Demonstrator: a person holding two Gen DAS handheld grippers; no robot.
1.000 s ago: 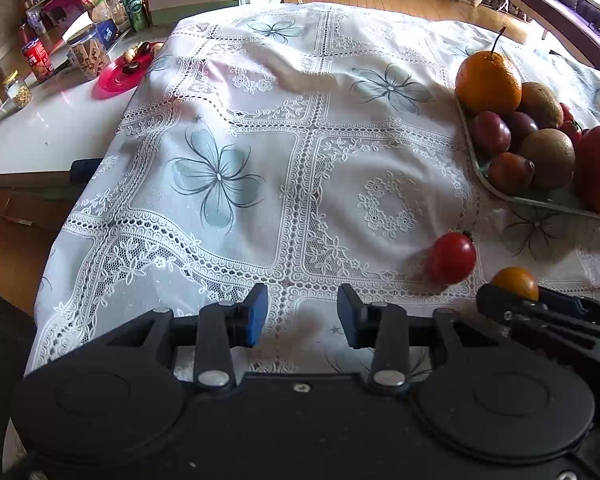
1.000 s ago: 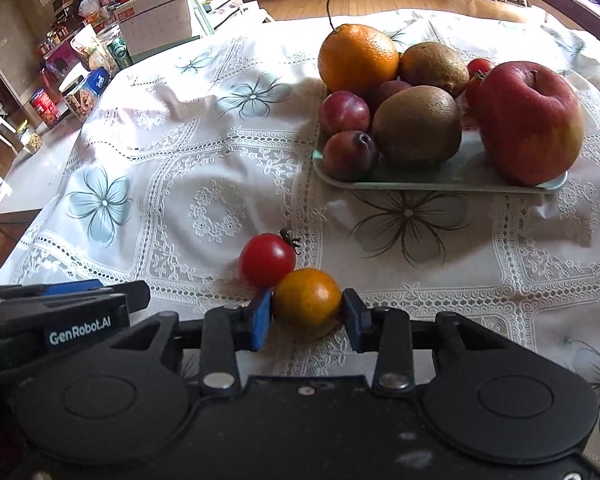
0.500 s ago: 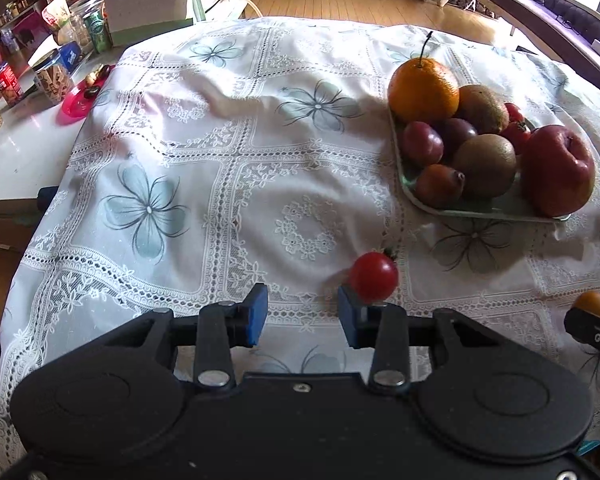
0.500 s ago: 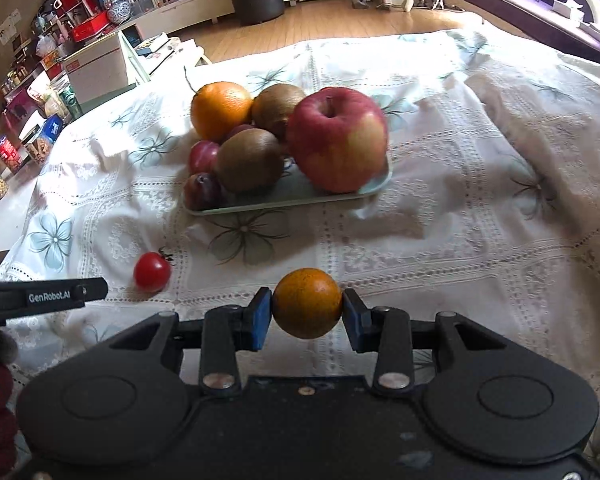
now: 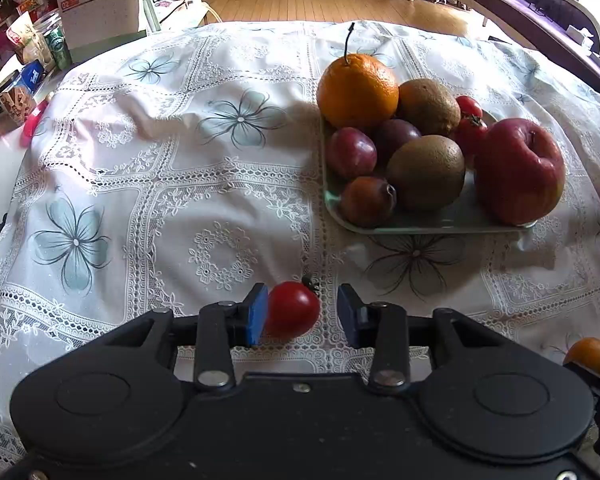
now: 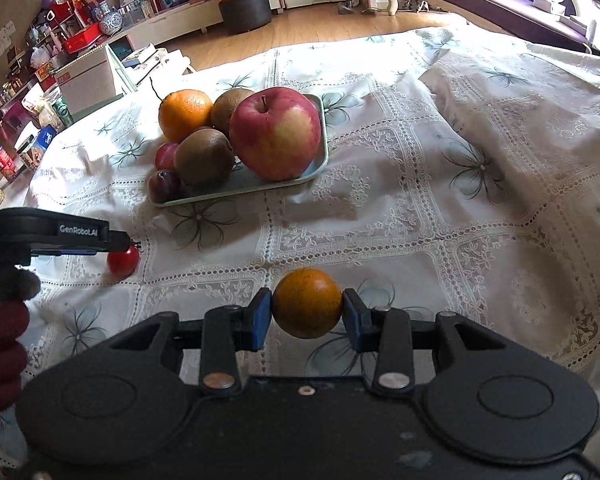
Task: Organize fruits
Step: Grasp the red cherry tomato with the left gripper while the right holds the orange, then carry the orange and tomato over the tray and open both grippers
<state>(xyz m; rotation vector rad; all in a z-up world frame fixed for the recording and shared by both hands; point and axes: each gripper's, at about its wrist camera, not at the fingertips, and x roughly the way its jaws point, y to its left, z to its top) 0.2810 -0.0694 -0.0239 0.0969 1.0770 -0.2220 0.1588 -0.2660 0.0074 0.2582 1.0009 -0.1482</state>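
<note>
The cherry tomato [image 5: 292, 314] lies on the lace tablecloth [image 5: 188, 184] near the front edge of the tabletop, between the jaws of the left gripper [image 5: 302, 310]. Those jaws are open: the left pad touches or nearly touches the tomato's side, while a clear gap remains at the right pad. Off to the right, the small orange [image 6: 307, 303] is clamped between the jaws of the right gripper [image 6: 306, 312] and appears lifted off the cloth.

Beyond both lies the pale green tray [image 5: 440, 226], already crowded with a large orange [image 5: 358, 90], two kiwis, a few plums, a big red apple [image 5: 518, 170] and small tomatoes at the back.

The risks, as I judge them, begin with the tomato. It sits off-centre, so a closing squeeze may push it sideways and roll it away before the far pad arrives. It is also soft, so a hard grip could split it. The wrinkled, loose cloth could snag on a low jaw and drag. On the tray, free space looks scarce; setting a round fruit against the pile could nudge a plum or kiwi over the shallow rim.
</note>
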